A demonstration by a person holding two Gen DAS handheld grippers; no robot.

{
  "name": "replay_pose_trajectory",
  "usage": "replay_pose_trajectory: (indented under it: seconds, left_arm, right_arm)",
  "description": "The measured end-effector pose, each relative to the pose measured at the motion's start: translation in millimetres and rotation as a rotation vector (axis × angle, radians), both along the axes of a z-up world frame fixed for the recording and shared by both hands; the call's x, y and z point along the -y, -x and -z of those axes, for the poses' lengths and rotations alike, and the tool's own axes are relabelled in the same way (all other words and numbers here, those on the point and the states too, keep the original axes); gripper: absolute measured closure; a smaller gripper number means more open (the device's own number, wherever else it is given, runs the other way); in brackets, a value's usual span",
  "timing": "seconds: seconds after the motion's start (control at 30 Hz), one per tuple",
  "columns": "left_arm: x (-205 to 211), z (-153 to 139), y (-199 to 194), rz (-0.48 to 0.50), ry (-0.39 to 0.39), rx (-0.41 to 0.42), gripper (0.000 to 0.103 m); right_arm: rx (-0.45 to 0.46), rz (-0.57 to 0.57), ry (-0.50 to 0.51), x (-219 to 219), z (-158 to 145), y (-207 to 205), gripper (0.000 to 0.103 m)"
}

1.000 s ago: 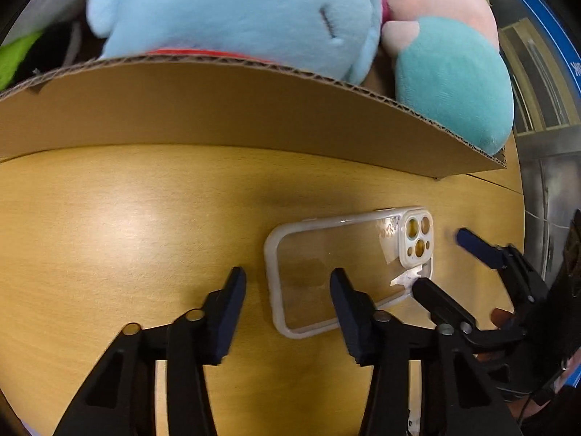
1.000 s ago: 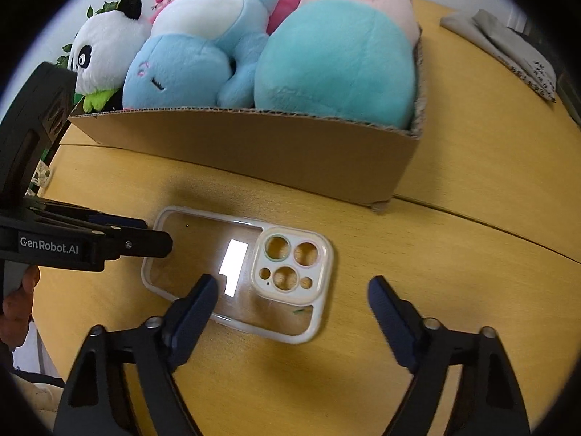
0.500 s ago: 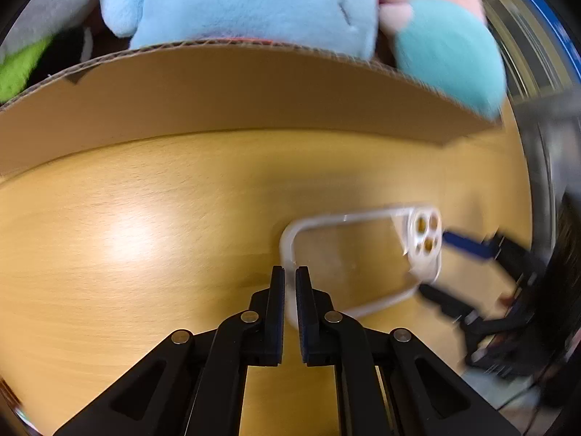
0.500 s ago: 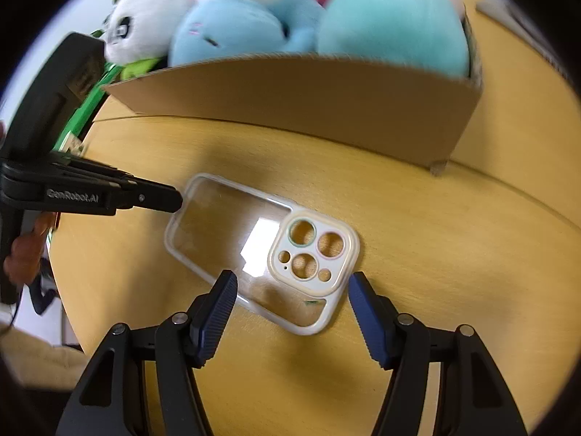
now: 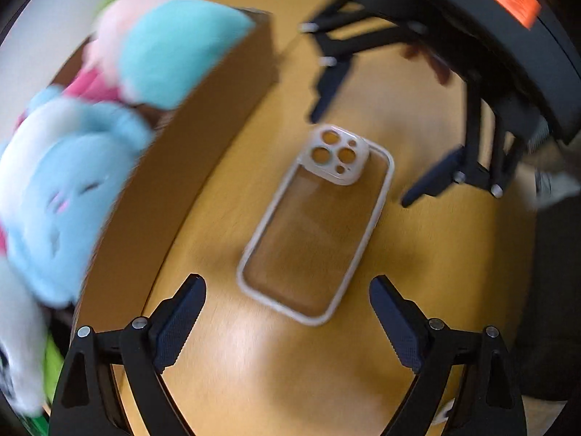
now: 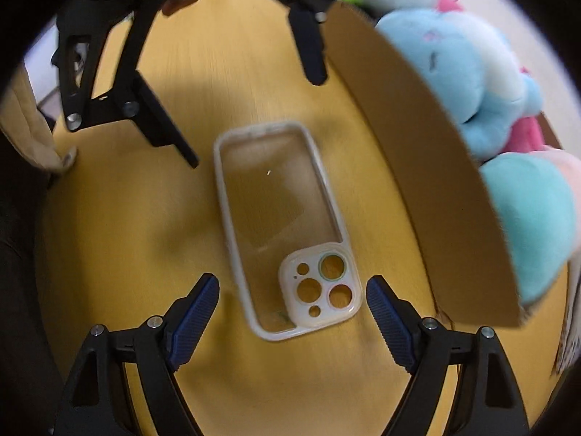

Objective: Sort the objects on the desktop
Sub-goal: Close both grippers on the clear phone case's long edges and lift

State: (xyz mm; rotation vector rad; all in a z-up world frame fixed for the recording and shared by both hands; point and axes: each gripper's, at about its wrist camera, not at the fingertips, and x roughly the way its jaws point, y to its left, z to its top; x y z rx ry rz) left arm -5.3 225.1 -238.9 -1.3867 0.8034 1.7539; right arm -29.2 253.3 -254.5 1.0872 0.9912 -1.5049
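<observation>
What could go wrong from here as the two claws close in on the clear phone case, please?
1. The clear phone case lies flat on the wooden desk, so fingertips may slide over its thin rim rather than grip it.
2. The left claw and right claw face each other from opposite ends, both open, and could collide.
3. The cardboard box of plush toys stands close beside the case and could be knocked.

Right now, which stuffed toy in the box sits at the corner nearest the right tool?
The teal-and-pink round plush toy; the light-blue plush toy sits farther along.
</observation>
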Motion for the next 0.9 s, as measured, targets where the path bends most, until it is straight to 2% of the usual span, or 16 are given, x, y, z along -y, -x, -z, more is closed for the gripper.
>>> replay_pose_trajectory:
  seconds: [0.07, 0.1, 0.13, 0.27, 0.3, 0.33, 0.37, 0.4, 0.53, 0.63, 0.77, 0.8, 0.87, 0.9]
  left_arm:
    - [-6.7, 9.8, 2.9, 0.032, 0.002, 0.021, 0.011]
    - [-9.0, 14.3, 3.5, 0.045, 0.005, 0.027, 0.017]
    - [-10.4, 18.3, 3.0, 0.060, 0.013, 0.021, 0.019]
    - [-9.9, 16.4, 5.7, 0.066, 0.004, 0.024, 0.022]
    - [-9.6, 13.4, 5.4, 0.069, 0.003, 0.021, 0.038]
    - [-9.5, 8.6, 3.4, 0.079, 0.006, 0.010, 0.068]
    - [-9.5, 3.8, 1.5, 0.090, 0.010, 0.000, 0.093]
    - [-8.0, -1.5, 0.9, 0.092, 0.009, -0.011, 0.100]
    - [6.5, -25.9, 6.5, 0.055, -0.013, -0.064, 0.100]
    - [17.0, -42.1, 11.0, 0.033, -0.025, -0.099, 0.099]
    - [27.3, -49.8, 21.7, 0.050, -0.017, -0.124, 0.095]
    - [29.6, -53.9, 25.4, 0.053, -0.024, -0.135, 0.090]
    - [32.2, -59.7, 31.1, 0.064, -0.034, -0.169, 0.070]
    - [32.8, -61.5, 33.8, 0.075, -0.035, -0.192, 0.049]
  right_arm:
    - [0.041, 0.011, 0.005, -0.6, 6.5, 9.4, 0.019]
    - [0.062, 0.017, 0.007, -0.9, 9.8, 14.1, 0.016]
    - [0.068, 0.017, 0.009, -1.1, 10.9, 16.5, 0.015]
    - [0.097, 0.050, 0.017, -3.6, 6.0, 27.1, 0.020]
    - [0.107, 0.065, 0.018, -4.5, 4.4, 30.7, 0.021]
    - [0.107, 0.076, 0.031, -5.2, -1.6, 34.0, 0.024]
    - [0.104, 0.084, 0.053, -5.8, -10.0, 37.0, 0.024]
    - [0.101, 0.091, 0.075, -6.5, -18.4, 40.1, 0.024]
    - [0.083, 0.105, 0.140, -5.3, -47.9, 52.6, 0.024]
    - [0.070, 0.093, 0.133, -1.6, -52.4, 62.2, 0.024]
    - [0.064, 0.081, 0.130, -1.9, -63.5, 73.5, 0.024]
    - [0.065, 0.076, 0.140, -2.2, -71.5, 77.3, 0.025]
    - [0.069, 0.065, 0.159, -2.9, -86.6, 84.0, 0.025]
    - [0.070, 0.058, 0.168, -3.2, -94.8, 88.8, 0.025]
